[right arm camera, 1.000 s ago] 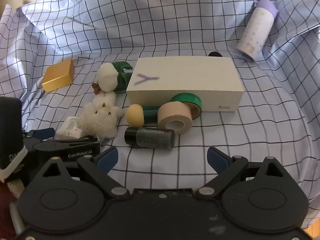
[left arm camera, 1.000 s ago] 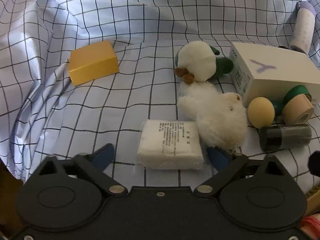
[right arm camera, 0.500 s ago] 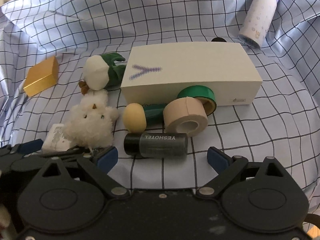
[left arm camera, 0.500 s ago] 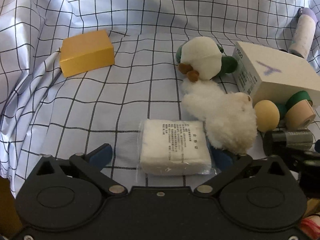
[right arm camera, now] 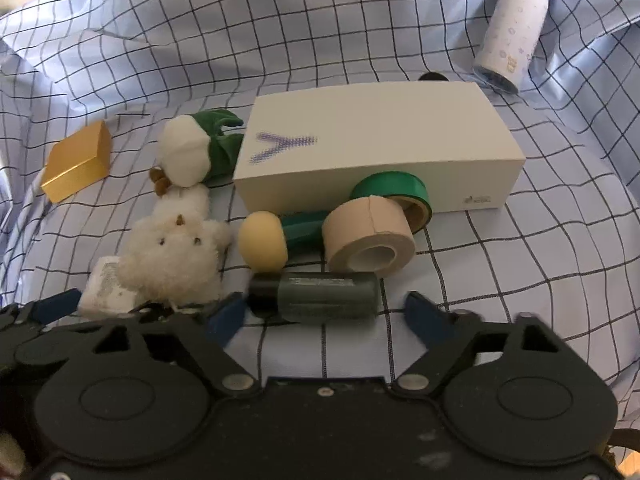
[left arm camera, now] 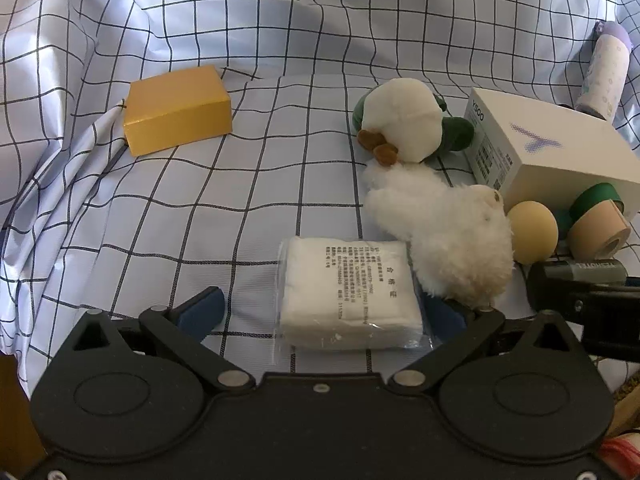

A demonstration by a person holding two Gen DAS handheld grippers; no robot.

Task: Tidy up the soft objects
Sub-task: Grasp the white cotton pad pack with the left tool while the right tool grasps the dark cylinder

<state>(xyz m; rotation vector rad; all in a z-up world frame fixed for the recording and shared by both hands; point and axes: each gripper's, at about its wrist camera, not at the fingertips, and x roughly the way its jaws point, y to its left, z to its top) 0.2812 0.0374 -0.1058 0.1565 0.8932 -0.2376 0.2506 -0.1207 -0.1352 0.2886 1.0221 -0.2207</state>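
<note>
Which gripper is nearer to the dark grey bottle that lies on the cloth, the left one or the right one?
Right. The right gripper has the dark grey bottle between its closing fingers. The left gripper stands to the side, around the white packet.

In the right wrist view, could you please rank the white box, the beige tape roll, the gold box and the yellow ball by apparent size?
1. white box, clearly largest.
2. beige tape roll.
3. gold box, which looks similar to the roll but lies farther away, so this order is unsure.
4. yellow ball, smallest.
</note>
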